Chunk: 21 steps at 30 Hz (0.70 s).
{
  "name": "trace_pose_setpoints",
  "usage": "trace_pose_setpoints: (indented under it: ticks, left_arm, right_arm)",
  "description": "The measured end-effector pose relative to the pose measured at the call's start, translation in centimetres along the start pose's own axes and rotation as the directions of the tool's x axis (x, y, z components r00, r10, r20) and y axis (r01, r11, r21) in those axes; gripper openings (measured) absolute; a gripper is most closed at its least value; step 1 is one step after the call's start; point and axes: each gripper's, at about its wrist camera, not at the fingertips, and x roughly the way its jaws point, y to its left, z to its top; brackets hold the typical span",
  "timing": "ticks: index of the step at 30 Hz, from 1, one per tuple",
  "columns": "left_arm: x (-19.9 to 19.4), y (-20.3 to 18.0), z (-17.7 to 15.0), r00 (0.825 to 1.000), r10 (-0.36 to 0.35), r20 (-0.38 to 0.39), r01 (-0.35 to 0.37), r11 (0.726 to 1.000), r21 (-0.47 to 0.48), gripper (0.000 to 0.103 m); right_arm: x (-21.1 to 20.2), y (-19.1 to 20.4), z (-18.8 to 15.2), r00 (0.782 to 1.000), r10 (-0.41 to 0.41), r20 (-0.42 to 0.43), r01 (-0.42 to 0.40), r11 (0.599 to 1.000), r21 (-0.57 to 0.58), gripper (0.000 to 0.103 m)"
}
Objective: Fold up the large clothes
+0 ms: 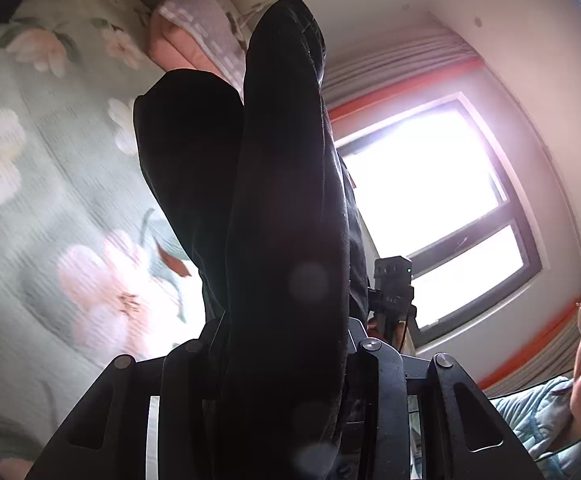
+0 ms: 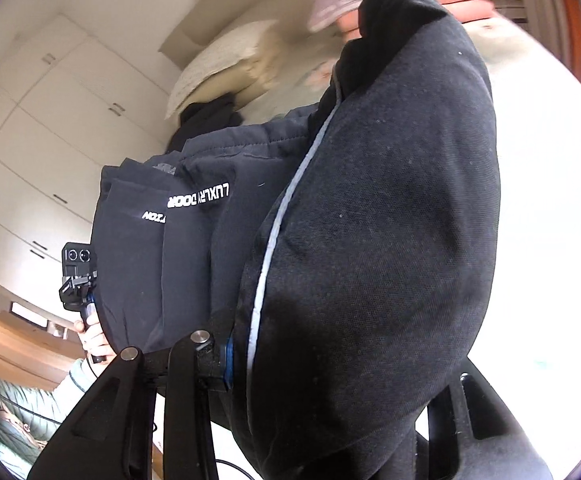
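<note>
Both tongs, left (image 1: 286,360) & right (image 2: 310,364), are clenched on the black garment (image 2: 370,220), held up over the bed (image 1: 30,200); its length hangs away from both.

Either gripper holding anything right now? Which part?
Both grip the same black garment: left gripper on a bunched fold, right gripper beside the white-piped seam. Exact part unclear.

Left gripper (image 1: 286,360) and right gripper (image 2: 322,360), both clamped, raised.
</note>
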Motion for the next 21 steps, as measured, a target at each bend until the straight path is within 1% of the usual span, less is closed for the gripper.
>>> trace_pose_setpoints:
  ticks: [1,3,4,6,7,8,10,11,13,14,15,16,17,18,19,20,21]
  left_arm:
    - [1.5,0.1,-0.4,1.000,-0.007,0.001,0.008,1.000,-0.019,0.039]
    - [3.9,0.1,-1.3,1.000,-0.007,0.002,0.007,0.999,-0.038,0.039]
    - [5.2,-0.5,-2.6,1.000,-0.001,0.002,0.001,0.999,-0.049,0.039]
    - [7.5,-0.3,-4.6,1.000,0.010,0.005,-0.009,0.997,-0.078,0.039]
    - [9.3,0.2,-5.5,1.000,0.024,0.006,-0.024,0.995,-0.101,0.039]
    - [10.1,0.7,-6.0,0.999,0.034,0.006,-0.034,0.992,-0.119,0.039]
    - [12.9,2.5,-7.0,0.997,0.078,0.002,-0.077,0.982,-0.171,0.039]
    - [12.9,3.4,-8.4,0.996,0.094,0.000,-0.092,0.978,-0.189,0.039]
    - [13.9,5.8,-10.3,0.990,0.144,-0.009,-0.141,0.958,-0.249,0.039]
    - [14.1,7.5,-11.1,0.986,0.165,-0.010,-0.161,0.944,-0.288,0.040]
    - [13.6,9.3,-11.9,0.981,0.195,0.000,-0.183,0.924,-0.337,0.043]
    - [12.9,11.4,-12.8,0.980,0.200,0.012,-0.178,0.893,-0.413,0.045]
    - [12.2,12.9,-13.6,0.981,0.192,0.023,-0.159,0.869,-0.469,0.046]
    - [11.0,14.9,-14.8,0.982,0.179,0.051,-0.124,0.833,-0.540,0.046]
    - [10.3,15.6,-15.5,0.983,0.166,0.077,-0.094,0.822,-0.562,0.046]
    - [9.4,15.8,-15.9,0.982,0.163,0.099,-0.080,0.820,-0.567,0.048]
    - [8.7,15.2,-16.0,0.976,0.194,0.101,-0.106,0.825,-0.555,0.049]
  right_arm:
    - [-0.6,-0.5,0.3,1.000,-0.008,-0.006,0.008,1.000,0.002,0.043]
    - [-1.7,-2.9,0.4,0.999,-0.025,-0.024,0.025,1.000,0.000,0.043]
    - [-2.4,-3.7,0.7,0.999,-0.028,-0.031,0.028,1.000,0.009,0.043]
    - [-2.8,-6.5,0.8,0.998,-0.036,-0.053,0.037,0.999,0.022,0.043]
    - [-2.6,-7.9,1.1,0.997,-0.041,-0.068,0.043,0.999,0.031,0.043]
    - [-2.3,-9.6,1.3,0.995,-0.040,-0.086,0.043,0.998,0.042,0.043]
    - [-1.1,-12.9,1.3,0.991,-0.049,-0.125,0.056,0.997,0.056,0.043]
    - [-0.3,-14.6,1.1,0.988,-0.047,-0.145,0.057,0.996,0.068,0.043]
    - [1.4,-16.9,1.0,0.981,-0.063,-0.182,0.075,0.995,0.062,0.043]
    - [2.6,-18.3,0.7,0.977,-0.073,-0.200,0.089,0.993,0.074,0.044]
    - [3.2,-19.7,0.5,0.976,-0.075,-0.203,0.095,0.991,0.095,0.045]
    - [3.4,-20.9,0.4,0.977,-0.067,-0.201,0.092,0.989,0.117,0.048]
    - [3.5,-22.5,0.1,0.978,-0.051,-0.201,0.083,0.984,0.155,0.049]
    - [3.6,-24.4,-0.2,0.980,-0.010,-0.197,0.054,0.974,0.218,0.057]
    - [3.5,-25.8,-0.5,0.981,0.013,-0.193,0.038,0.965,0.258,0.060]
    - [3.1,-26.8,-0.8,0.981,0.027,-0.191,0.028,0.960,0.278,0.061]
    - [2.8,-27.5,-0.9,0.982,0.033,-0.187,0.022,0.958,0.286,0.061]
